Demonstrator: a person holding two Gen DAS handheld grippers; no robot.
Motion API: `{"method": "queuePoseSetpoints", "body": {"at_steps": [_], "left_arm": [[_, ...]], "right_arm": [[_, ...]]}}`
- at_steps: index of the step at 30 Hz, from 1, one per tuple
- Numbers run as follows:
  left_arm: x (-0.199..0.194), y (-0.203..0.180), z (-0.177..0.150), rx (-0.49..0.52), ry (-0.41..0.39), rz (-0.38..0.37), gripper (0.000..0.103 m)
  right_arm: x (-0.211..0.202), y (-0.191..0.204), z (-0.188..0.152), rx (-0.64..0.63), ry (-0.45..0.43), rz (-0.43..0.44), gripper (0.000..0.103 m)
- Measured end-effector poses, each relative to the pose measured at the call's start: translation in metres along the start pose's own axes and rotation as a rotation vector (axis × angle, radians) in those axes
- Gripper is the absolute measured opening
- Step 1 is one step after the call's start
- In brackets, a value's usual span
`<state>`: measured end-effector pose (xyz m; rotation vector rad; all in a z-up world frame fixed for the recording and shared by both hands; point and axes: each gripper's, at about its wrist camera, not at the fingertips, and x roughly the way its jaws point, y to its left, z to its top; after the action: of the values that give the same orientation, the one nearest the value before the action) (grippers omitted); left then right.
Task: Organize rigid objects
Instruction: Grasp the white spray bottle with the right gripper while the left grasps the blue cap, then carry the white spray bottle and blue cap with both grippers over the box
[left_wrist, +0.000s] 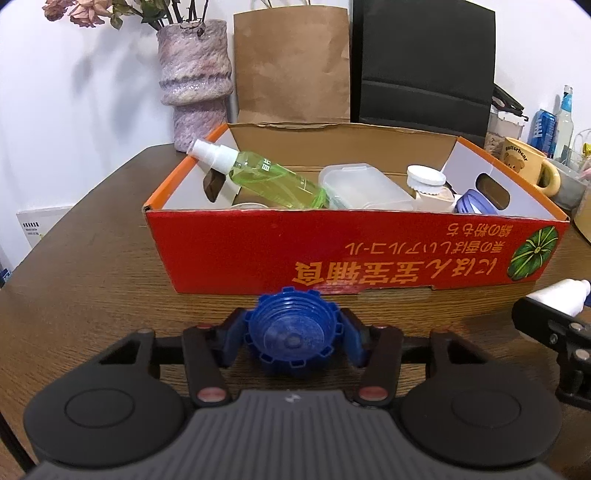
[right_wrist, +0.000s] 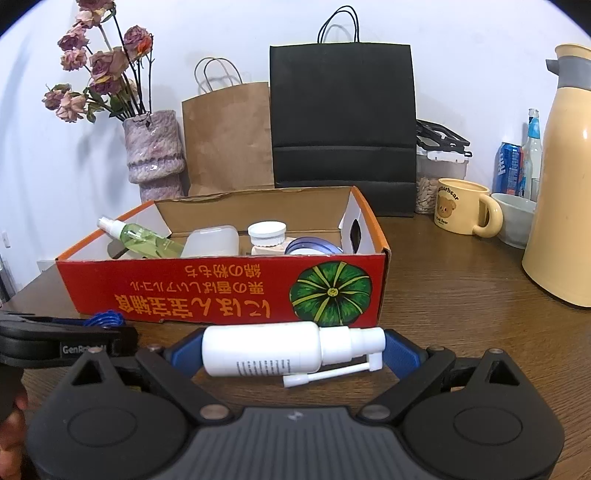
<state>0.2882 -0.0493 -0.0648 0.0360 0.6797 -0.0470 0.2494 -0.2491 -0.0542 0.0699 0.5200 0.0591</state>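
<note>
A blue ridged bottle cap (left_wrist: 291, 336) rests on the wooden table just in front of the red cardboard box (left_wrist: 332, 243), and my left gripper (left_wrist: 293, 334) is shut on it, a blue pad against each side. In the right wrist view, my right gripper (right_wrist: 291, 350) is shut on a white spray bottle (right_wrist: 266, 349) lying crosswise, one pad at each end. The box (right_wrist: 184, 284) holds a green spray bottle (left_wrist: 273, 177), a clear plastic container (left_wrist: 364, 188), a white-capped jar (left_wrist: 428, 181) and a purple-blue lid (left_wrist: 474, 203).
Behind the box stand a purple vase (right_wrist: 153, 155) of dried roses, a brown paper bag (right_wrist: 229, 140) and a black paper bag (right_wrist: 343, 118). To the right are a yellow bear mug (right_wrist: 461, 206), a white bowl (right_wrist: 517, 218), a cream thermos jug (right_wrist: 561, 184) and drink cans.
</note>
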Motion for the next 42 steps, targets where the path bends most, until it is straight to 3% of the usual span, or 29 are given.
{"method": "queuePoseSetpoints", "body": {"at_steps": [26,42], "left_arm": [[-0.043,0.003,0.003,-0.032,-0.159,-0.005,0.055],[-0.054,0.004,0.03,-0.058,-0.207,-0.008,0.055]], "right_arm": [[-0.023,0.01,0.004,-0.056,-0.146,-0.002,0.098],[-0.022,0.024,0.023,-0.093,-0.225,0.013,0.098]]}}
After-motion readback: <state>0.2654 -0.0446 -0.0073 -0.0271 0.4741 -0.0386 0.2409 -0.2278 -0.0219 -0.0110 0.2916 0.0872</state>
